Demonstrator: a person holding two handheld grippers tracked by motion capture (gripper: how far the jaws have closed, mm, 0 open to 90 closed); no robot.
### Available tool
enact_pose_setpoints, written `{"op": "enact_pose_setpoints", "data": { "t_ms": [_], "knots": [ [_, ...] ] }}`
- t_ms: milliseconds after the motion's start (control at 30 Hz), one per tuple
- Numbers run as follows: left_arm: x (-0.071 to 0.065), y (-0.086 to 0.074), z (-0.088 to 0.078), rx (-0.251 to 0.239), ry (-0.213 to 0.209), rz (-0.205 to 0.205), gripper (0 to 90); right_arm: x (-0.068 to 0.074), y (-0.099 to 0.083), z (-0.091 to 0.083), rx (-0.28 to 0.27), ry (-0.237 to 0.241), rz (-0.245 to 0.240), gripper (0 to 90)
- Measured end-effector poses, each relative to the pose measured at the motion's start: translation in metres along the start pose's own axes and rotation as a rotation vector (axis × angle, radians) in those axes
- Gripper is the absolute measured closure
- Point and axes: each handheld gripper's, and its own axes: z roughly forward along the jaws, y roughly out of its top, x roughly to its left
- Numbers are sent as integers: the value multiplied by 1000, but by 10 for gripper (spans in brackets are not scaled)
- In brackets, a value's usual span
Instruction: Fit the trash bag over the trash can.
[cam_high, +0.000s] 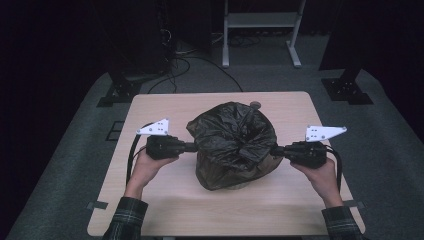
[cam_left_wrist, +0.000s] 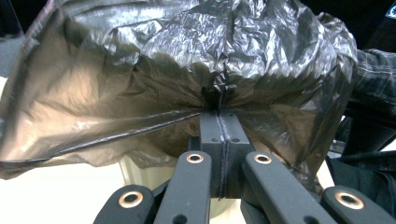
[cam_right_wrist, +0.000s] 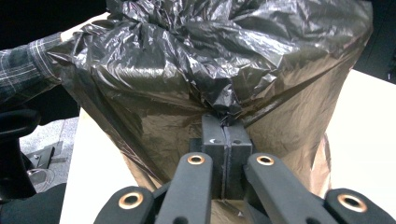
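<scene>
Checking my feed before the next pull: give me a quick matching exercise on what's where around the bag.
Things:
1. left gripper
2. right gripper
3. black plastic bag
4. table

States or places:
A. light wood, under everything
B. shut on the bag's right side in the high view
C. crumpled, draped over a pale container
D. shut on the bag's left side in the high view

Pairs: 1-D, 2-B, 3-C, 4-A

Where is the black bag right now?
In the high view, the black bag sits mid-table, pinched between the left gripper and right gripper.
</scene>
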Motion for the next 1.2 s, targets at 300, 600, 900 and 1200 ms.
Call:
{"op": "enact_pose_setpoints", "data": {
  "t_ms": [300, 600, 900, 1200],
  "knots": [
    [0, -35, 16, 85, 2, -53, 898, -5, -23, 5, 75, -31, 36, 900],
    [5, -18, -15, -58, 100, -28, 556, -5, -20, 5, 73, -36, 22, 900],
    [5, -2, -6, -13, 60, 30, 300, -3, -7, 1, 34, -27, 7, 900],
    [6, -5, 4, 11, 6, 40, 797, 2, 3, 2, 39, -22, -20, 900]
  ]
}}
